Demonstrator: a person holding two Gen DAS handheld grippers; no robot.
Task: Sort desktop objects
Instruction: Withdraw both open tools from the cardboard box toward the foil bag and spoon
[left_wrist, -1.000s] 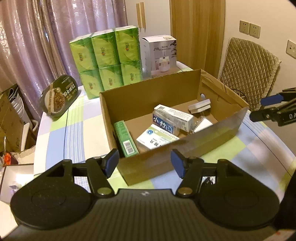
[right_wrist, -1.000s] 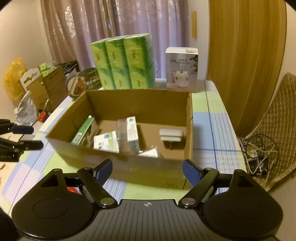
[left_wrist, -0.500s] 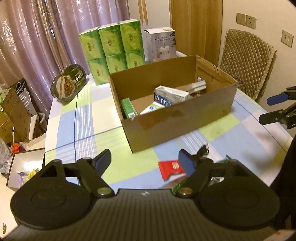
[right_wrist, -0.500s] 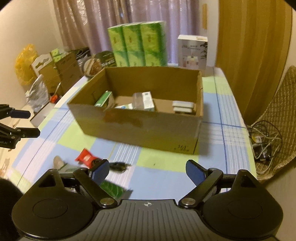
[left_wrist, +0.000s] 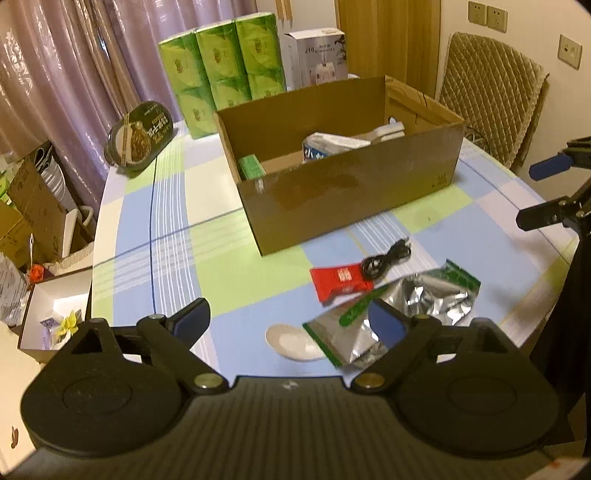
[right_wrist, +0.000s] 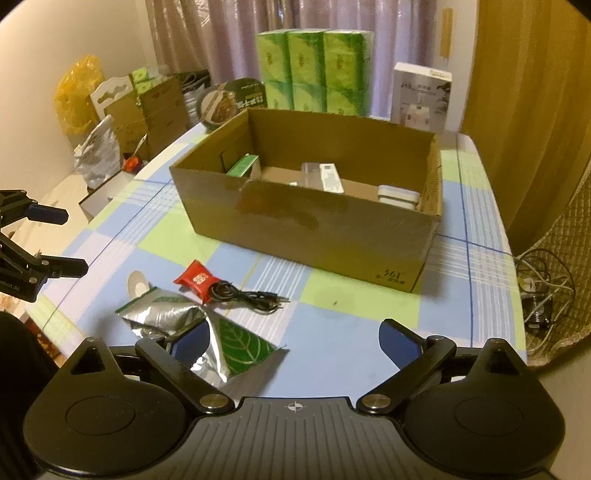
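Observation:
An open cardboard box (left_wrist: 351, 192) (right_wrist: 314, 221) stands mid-table with several small cartons inside. In front of it lie a red packet (left_wrist: 340, 282) (right_wrist: 197, 280), a coiled black cable (left_wrist: 386, 258) (right_wrist: 247, 295), a crumpled silver-and-green foil bag (left_wrist: 424, 299) (right_wrist: 166, 314) and a white disc (left_wrist: 291, 339) (right_wrist: 137, 282). My left gripper (left_wrist: 288, 321) hovers above the disc and the bag's edge, jaws opening, gripping nothing. My right gripper (right_wrist: 295, 338) hangs over the bare cloth right of the bag, jaws opening, also empty.
Green tissue packs (right_wrist: 314, 70), a white appliance box (right_wrist: 421, 96) and a noodle bowl (left_wrist: 140, 136) stand behind the cardboard box. Cartons and bags crowd the floor left of the table (right_wrist: 480, 266). A quilted chair (left_wrist: 491, 88) and loose wires (right_wrist: 543, 291) are on the right.
Both grippers have drawn back from the box toward the table's near edge and their jaws have widened. The loose items in front of the box have come into view.

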